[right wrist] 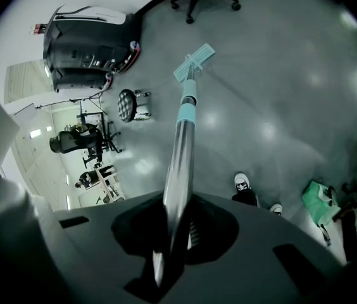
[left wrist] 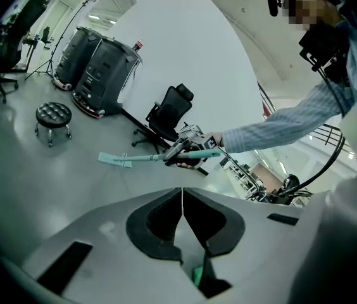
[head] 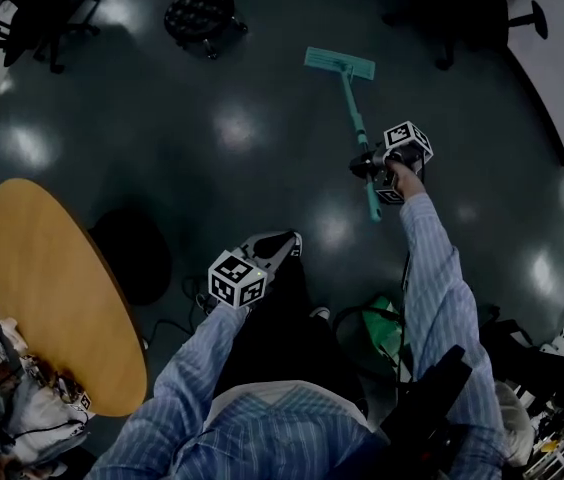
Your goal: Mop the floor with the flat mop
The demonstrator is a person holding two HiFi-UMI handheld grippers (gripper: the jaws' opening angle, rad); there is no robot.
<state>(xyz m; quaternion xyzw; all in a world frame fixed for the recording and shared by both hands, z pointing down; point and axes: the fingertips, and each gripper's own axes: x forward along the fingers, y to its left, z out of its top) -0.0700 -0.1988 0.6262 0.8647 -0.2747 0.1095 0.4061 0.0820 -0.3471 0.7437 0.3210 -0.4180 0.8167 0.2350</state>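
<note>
The flat mop lies with its teal head (head: 338,63) on the dark floor ahead of me, and its handle (head: 360,133) slants back toward my right hand. My right gripper (head: 377,165) is shut on that handle; in the right gripper view the shaft (right wrist: 180,163) runs from between the jaws out to the mop head (right wrist: 194,62). My left gripper (head: 262,258) hangs low near my body, shut with nothing in it, its pads (left wrist: 166,217) meeting. The left gripper view shows the mop (left wrist: 118,160) and the right gripper (left wrist: 188,145) from the side.
A round wooden table (head: 52,288) stands at my left. A black stool (head: 200,10) sits beyond the mop, office chairs (left wrist: 169,109) and black machines (left wrist: 99,68) farther off. A green bag (head: 382,333) and cables lie by my feet (right wrist: 242,182).
</note>
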